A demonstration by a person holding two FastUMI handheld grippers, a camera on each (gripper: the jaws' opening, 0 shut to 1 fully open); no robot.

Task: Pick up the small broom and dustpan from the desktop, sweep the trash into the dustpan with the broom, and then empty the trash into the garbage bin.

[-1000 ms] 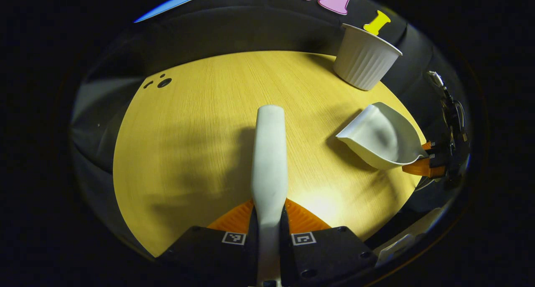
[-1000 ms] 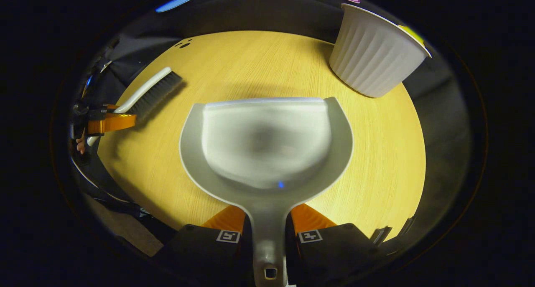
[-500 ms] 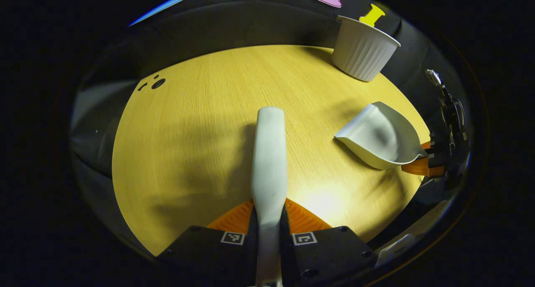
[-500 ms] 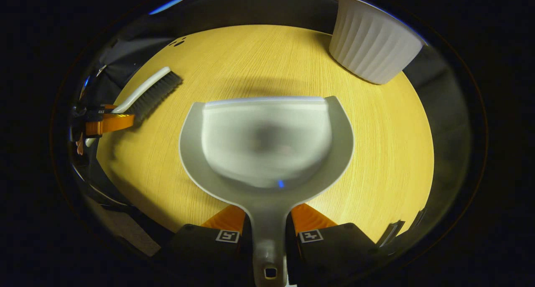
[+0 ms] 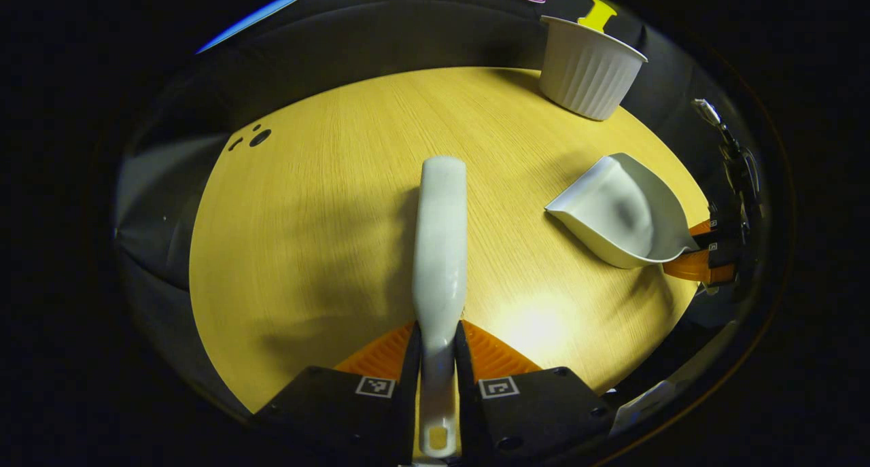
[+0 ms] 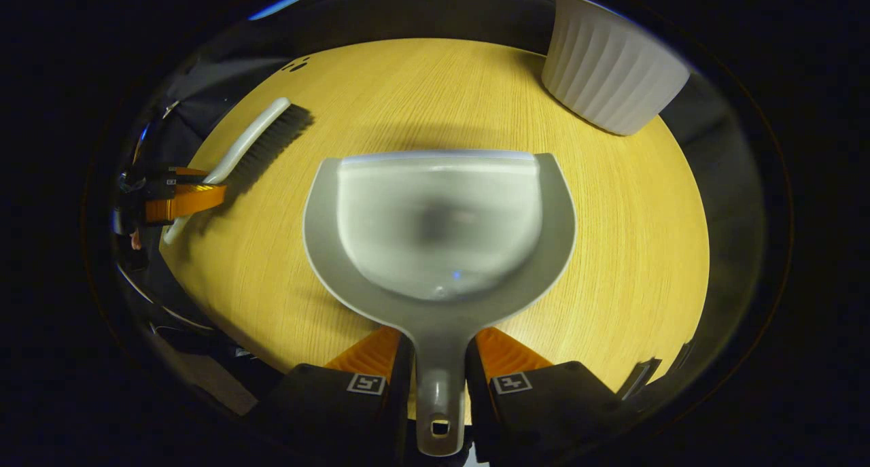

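On the wooden table (image 5: 326,202), the left gripper (image 5: 437,338) clamps both fingers on the white handle of the small broom (image 5: 440,243), which points straight ahead of it. Ahead and to its right, the dustpan (image 5: 615,212) is held by its handle between both fingers of the right gripper (image 6: 440,355), its scoop open toward the table's far side. Beyond the dustpan, ahead and right of that gripper, the ribbed white garbage bin (image 6: 612,73) stands at the table's far edge.
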